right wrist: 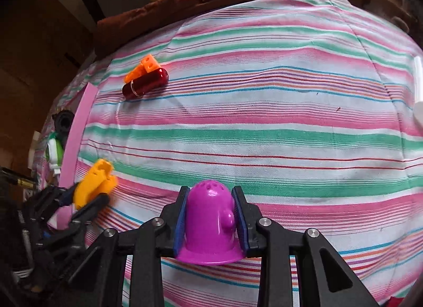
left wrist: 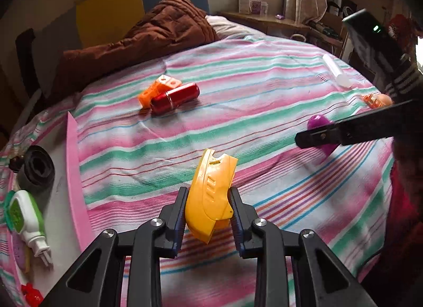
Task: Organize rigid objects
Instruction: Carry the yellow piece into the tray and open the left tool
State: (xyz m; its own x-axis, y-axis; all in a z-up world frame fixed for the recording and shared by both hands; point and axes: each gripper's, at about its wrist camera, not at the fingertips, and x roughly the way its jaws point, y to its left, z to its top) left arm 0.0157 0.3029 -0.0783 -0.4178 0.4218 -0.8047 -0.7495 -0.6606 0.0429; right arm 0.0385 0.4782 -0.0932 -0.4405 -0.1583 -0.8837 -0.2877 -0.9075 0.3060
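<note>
Yellow clip between left tongs

We see a yellow plastic piece between the black left gripper and its blue pads. The black right gripper frames a magenta-purple dome. Ahead of both grippers lies a sheet striped pink, green, white and blue, with a glossy red cylinder touching an orange block. Left of the left gripper runs a pink tray edge.
</note>
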